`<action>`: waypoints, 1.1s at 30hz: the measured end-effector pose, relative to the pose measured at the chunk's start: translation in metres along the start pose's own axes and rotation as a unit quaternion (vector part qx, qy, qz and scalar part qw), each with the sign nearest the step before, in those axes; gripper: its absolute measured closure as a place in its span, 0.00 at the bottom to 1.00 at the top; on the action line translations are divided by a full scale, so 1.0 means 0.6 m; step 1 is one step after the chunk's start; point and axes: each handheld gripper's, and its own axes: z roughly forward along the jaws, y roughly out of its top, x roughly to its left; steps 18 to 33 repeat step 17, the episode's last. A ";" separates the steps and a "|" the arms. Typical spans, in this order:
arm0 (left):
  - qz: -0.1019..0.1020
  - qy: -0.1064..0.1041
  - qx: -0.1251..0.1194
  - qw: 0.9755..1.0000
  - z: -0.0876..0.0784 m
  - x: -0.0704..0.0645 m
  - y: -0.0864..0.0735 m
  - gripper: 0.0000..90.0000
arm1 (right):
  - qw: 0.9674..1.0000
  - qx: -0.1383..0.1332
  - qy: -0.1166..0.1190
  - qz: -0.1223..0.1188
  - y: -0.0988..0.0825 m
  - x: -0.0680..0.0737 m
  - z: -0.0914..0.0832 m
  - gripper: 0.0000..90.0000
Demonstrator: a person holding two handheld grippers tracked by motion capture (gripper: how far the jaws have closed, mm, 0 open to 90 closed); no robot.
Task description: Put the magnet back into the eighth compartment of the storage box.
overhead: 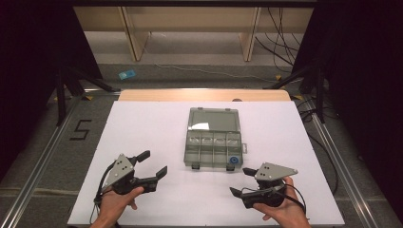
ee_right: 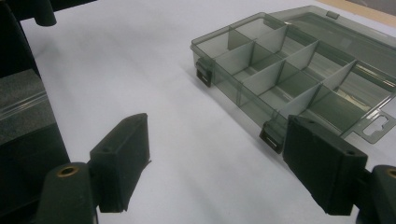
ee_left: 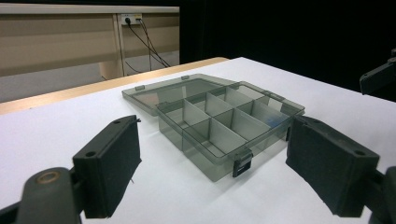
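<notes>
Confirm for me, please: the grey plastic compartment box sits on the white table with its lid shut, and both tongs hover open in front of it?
Not quite: the lid is open, lying flat behind the compartment box, as the high view shows. The rest holds: the box sits on the white table, and the left tongs and right tongs hover open in front of it.

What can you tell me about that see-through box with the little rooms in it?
The organizer box looks like smoky grey, see-through plastic. It lies open and flat on the white table, its lid folded back behind it. Thin walls split the tray into two rows of four compartments. Something small and blue sits in the near right one. Two dark latches hang on the front wall, and a hanging tab sticks out one side. Neither tool touches it.
</notes>
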 end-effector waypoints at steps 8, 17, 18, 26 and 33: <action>0.002 0.000 0.000 1.000 0.000 0.000 0.000 0.19 | 1.000 -0.002 0.000 0.000 -0.001 0.000 0.001 0.27; 0.002 -0.001 0.003 1.000 0.000 0.000 0.000 0.19 | 1.000 0.000 0.001 -0.001 -0.002 0.000 0.002 0.27; 0.002 -0.001 0.003 1.000 0.000 0.000 0.000 0.19 | 1.000 0.000 0.001 -0.001 -0.002 0.000 0.002 0.27; 0.002 -0.001 0.003 1.000 0.000 0.000 0.000 0.19 | 1.000 0.000 0.001 -0.001 -0.002 0.000 0.002 0.27; 0.002 -0.001 0.003 1.000 0.000 0.000 0.000 0.19 | 1.000 0.000 0.001 -0.001 -0.002 0.000 0.002 0.27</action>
